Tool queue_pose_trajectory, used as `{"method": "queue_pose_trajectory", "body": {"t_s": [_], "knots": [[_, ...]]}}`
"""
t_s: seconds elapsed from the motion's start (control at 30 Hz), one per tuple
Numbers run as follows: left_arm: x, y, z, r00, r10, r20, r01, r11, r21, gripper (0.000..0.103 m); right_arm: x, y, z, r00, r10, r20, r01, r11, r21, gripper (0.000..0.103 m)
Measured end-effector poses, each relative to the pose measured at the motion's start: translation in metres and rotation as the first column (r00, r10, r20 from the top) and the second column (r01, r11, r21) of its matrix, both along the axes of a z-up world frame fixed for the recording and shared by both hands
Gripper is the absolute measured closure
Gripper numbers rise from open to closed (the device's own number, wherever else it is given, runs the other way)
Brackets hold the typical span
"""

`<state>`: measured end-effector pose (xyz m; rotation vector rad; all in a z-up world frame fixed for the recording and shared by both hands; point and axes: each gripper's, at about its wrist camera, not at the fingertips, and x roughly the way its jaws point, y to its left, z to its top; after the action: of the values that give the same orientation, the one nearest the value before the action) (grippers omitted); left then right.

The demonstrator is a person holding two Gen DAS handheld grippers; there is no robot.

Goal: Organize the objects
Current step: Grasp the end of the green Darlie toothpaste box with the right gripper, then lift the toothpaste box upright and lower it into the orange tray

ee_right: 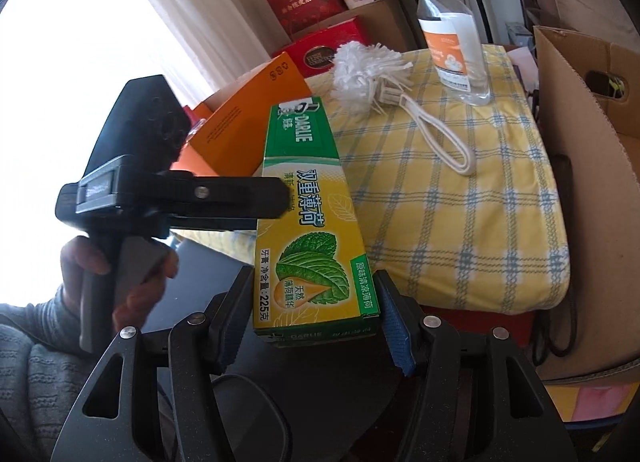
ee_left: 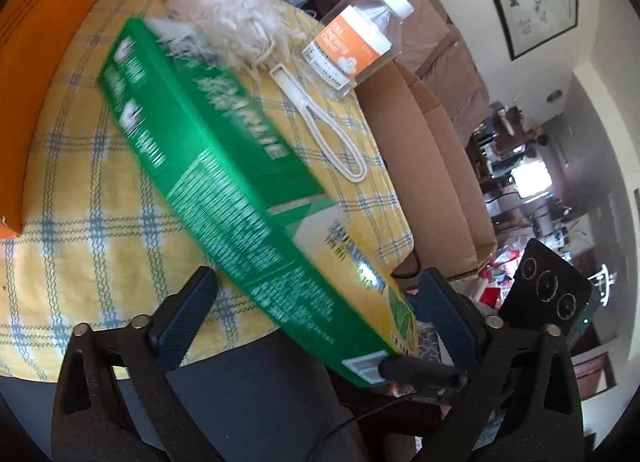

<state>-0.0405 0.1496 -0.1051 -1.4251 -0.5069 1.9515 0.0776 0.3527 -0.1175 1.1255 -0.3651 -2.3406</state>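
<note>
My right tool (ee_right: 316, 318) grips the near end of the toothpaste box (ee_right: 308, 222) — stiff glossy card, long and flat-sided — holding it above the edge of the checked cloth (ee_right: 460, 222). My left tool (ee_left: 316, 318) stands open around it, pads not pressing. Next comes a steady carry and set-down; where it belongs I can't tell. The fluffy duster (ee_right: 360, 70) and clear bottle (ee_right: 456, 42) wait behind.
</note>
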Motion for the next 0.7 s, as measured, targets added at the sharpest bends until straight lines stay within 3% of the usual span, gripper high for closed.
{"method": "queue_pose_trajectory", "body": {"t_s": [0.13,0.43,0.7], "knots": [[0.001,0.002,0.0,1.0,0.0,-0.011,-0.001,1.0,-0.031,0.034,0.002,-0.008,0.003,1.0,0.016,-0.008,-0.015,0.999,0.041,0.043],[-0.002,-0.005,0.019,0.999,0.039,-0.025,-0.038,0.999,0.026,0.043,-0.006,-0.021,0.02,0.997,0.053,-0.057,-0.046,0.992,0.118,0.044],[-0.016,-0.031,0.069,0.983,0.13,-0.13,-0.116,0.987,0.11,0.047,-0.029,-0.052,0.075,0.977,0.136,-0.164,-0.092,0.964,0.249,0.044]]}}
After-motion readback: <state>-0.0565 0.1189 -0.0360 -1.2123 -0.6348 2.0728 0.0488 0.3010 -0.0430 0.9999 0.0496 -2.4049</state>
